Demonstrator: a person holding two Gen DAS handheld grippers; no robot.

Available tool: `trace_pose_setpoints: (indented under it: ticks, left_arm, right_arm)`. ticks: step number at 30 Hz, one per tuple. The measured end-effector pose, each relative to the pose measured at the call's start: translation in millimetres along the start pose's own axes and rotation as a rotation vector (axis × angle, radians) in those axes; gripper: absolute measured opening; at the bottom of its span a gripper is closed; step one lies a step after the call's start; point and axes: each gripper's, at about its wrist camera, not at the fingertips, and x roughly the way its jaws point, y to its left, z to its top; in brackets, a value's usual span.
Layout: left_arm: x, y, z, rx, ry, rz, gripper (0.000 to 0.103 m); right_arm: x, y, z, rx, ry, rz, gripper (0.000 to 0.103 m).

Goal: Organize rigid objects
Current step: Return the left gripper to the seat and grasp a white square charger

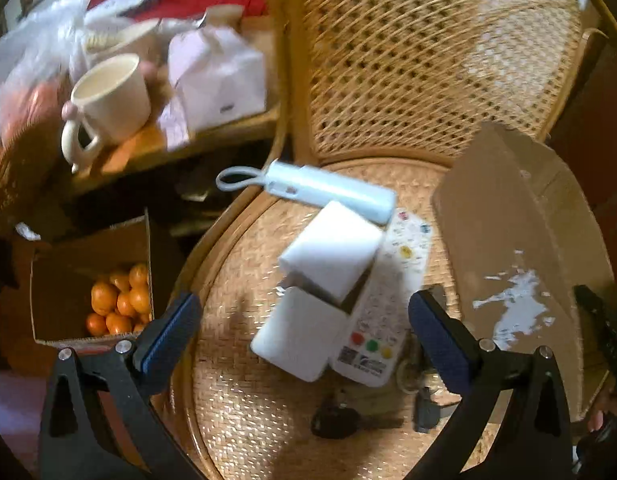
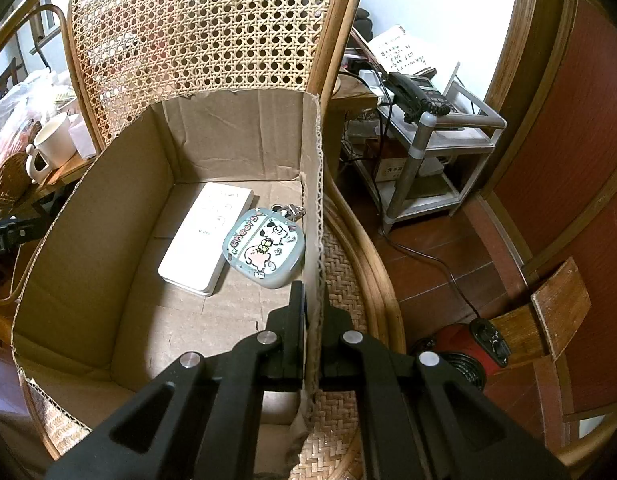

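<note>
Jaws of the left gripper (image 1: 304,340) stood wide apart, empty, above the woven rattan chair seat (image 1: 228,400); the right gripper (image 2: 313,320) was clamped on the side wall of the brown cardboard box (image 2: 108,220). Loose items lay clustered on the seat: two white rectangular blocks (image 1: 332,256), a pale blue cylindrical device (image 1: 328,192), a white button remote (image 1: 388,320). Judgement: single out one item and centre the pads before closing. A black key (image 1: 336,420) lay near; overlap hindered clean access.
</note>
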Motion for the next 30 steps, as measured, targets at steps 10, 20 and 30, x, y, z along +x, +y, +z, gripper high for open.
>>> trace_pose_setpoints:
  ticks: [10,20,30]
  left_arm:
    - [29,18,-6,0.035,0.085,0.084,0.103]
    - [37,23,-11,0.027,0.148,0.012,0.103]
    - [39,17,-11,0.031,0.120,0.055,0.103]
  right_arm:
    - [1,-1,1,0.001,0.003,0.001,0.006]
    - [1,-2,1,0.003,0.002,0.000,0.006]
    - [1,-3,1,0.000,0.002,-0.001,0.006]
